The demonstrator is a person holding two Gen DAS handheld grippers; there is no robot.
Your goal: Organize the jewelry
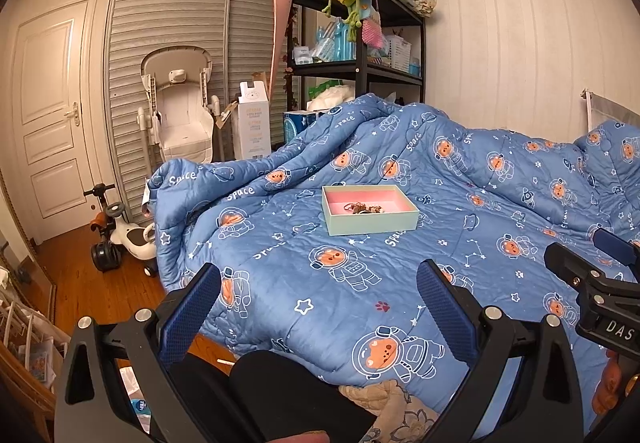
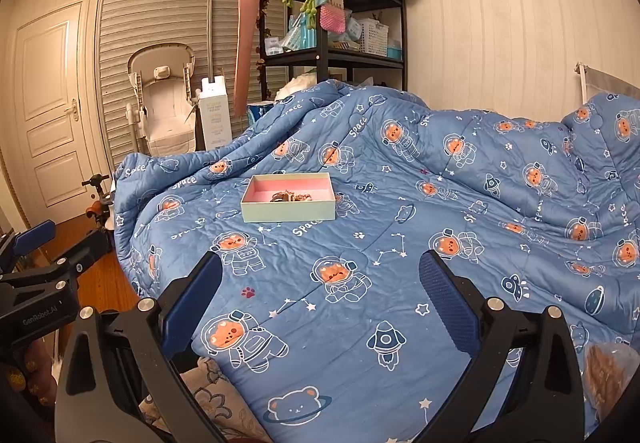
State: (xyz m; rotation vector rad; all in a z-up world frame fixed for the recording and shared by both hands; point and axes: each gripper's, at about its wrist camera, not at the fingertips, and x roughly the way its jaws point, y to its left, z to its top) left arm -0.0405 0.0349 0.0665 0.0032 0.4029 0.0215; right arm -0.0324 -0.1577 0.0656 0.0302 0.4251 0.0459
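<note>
A shallow pale green box [image 1: 370, 221] with a pink inside lies on the blue space-print quilt [image 1: 360, 283]; it also shows in the right wrist view [image 2: 288, 211]. A small heap of jewelry [image 1: 363, 208] lies inside it, also seen in the right wrist view [image 2: 291, 196]. My left gripper [image 1: 320, 283] is open and empty, well short of the box. My right gripper [image 2: 320, 279] is open and empty, also short of the box. The right gripper shows at the right edge of the left wrist view [image 1: 592, 275].
The quilt is bunched up behind the box and at the bed's left edge. A black shelf rack [image 1: 360, 23] with hanging knitted bags stands behind the bed. A folded high chair [image 1: 180, 111], a ride-on toy [image 1: 124, 239] and wooden floor lie left.
</note>
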